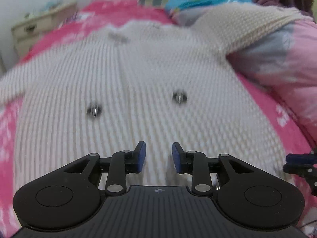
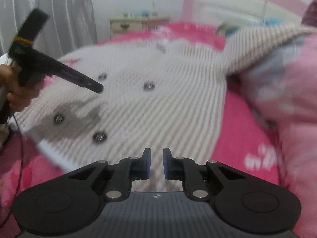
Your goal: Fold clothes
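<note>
A cream ribbed knit cardigan (image 1: 150, 75) with dark round buttons (image 1: 179, 96) lies spread flat on a pink bedspread (image 1: 263, 103). One sleeve (image 1: 247, 25) runs up to the right over a pink and grey quilt. My left gripper (image 1: 158, 154) hovers over the cardigan's lower part, jaws apart, nothing between the blue pads. My right gripper (image 2: 157, 161) sits above the cardigan (image 2: 158, 99) near its hem, with a narrow gap between the pads and no cloth in it. In the right wrist view the left gripper (image 2: 99, 88), held by a hand, points down at the buttons (image 2: 149, 85).
A pink and grey quilt (image 1: 281, 59) is heaped at the right. A pile of blue and striped clothes (image 1: 198, 0) lies at the far end of the bed. A cream dresser (image 2: 138, 24) stands by the wall, grey curtains (image 2: 59, 15) to its left. A thin cable (image 2: 19, 148) hangs at the left.
</note>
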A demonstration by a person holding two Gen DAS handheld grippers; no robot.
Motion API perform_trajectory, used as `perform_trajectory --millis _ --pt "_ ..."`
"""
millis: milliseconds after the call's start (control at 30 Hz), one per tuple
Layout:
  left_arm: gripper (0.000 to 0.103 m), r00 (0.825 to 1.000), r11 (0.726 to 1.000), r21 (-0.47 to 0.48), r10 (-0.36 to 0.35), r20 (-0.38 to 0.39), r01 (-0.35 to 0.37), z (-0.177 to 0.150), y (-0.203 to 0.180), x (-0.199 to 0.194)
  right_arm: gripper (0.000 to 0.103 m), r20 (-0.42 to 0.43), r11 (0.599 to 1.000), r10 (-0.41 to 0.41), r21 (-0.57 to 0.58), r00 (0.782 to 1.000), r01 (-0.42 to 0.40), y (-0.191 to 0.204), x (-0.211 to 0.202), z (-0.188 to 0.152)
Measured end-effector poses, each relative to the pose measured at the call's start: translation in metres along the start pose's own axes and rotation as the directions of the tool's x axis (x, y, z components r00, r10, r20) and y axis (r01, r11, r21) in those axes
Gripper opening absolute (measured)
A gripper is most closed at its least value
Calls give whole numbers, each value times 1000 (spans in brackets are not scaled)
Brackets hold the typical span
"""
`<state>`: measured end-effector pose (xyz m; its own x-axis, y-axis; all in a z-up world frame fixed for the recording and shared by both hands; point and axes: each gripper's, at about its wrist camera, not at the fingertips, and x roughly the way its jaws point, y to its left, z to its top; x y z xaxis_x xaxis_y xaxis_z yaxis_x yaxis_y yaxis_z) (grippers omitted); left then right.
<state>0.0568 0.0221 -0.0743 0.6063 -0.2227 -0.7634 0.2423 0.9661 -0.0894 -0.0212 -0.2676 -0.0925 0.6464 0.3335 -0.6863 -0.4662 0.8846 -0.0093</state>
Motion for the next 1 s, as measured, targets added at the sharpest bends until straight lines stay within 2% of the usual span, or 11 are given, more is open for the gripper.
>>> perform_trajectory --millis 67,133,167,300,400,533,667,767,867,1000 --pt "32 1000 1000 -4 20 -20 -20 7 1 23 15 -34 999 10 34 999 -9 -2 24 -8" --pt "32 996 998 -6 56 -66 -56 7 5 50 19 -125 998 45 57 991 -38 -4 46 -31" --pt "35 994 997 -8 73 -87 -74 4 9 60 19 -91 998 46 56 995 -41 -4 44 -40" --pt "36 998 999 -4 53 -41 -53 7 13 50 20 -93 995 77 70 993 -71 -9 40 -38" --pt "36 1000 1000 2 17 12 -17 21 8 46 20 -90 990 106 97 990 -97 -14 40 -41" --pt "36 998 998 63 22 60 -26 49 -3 60 21 -78 988 96 124 992 -86 -14 37 -43" --pt "41 994 991 116 50 102 -62 71 -9 77 21 -78 990 93 112 993 -84 -15 34 -43" --pt "44 993 992 77 89 75 -95 82 -5 106 21 -83 988 100 123 991 -90 -17 37 -42" --pt "45 991 991 28 127 29 -128 83 4 135 21 -83 988 98 125 992 -87 -16 37 -43" --pt "48 984 983 82 159 80 -165 74 -3 141 21 -89 990 92 119 992 -82 -15 38 -42"
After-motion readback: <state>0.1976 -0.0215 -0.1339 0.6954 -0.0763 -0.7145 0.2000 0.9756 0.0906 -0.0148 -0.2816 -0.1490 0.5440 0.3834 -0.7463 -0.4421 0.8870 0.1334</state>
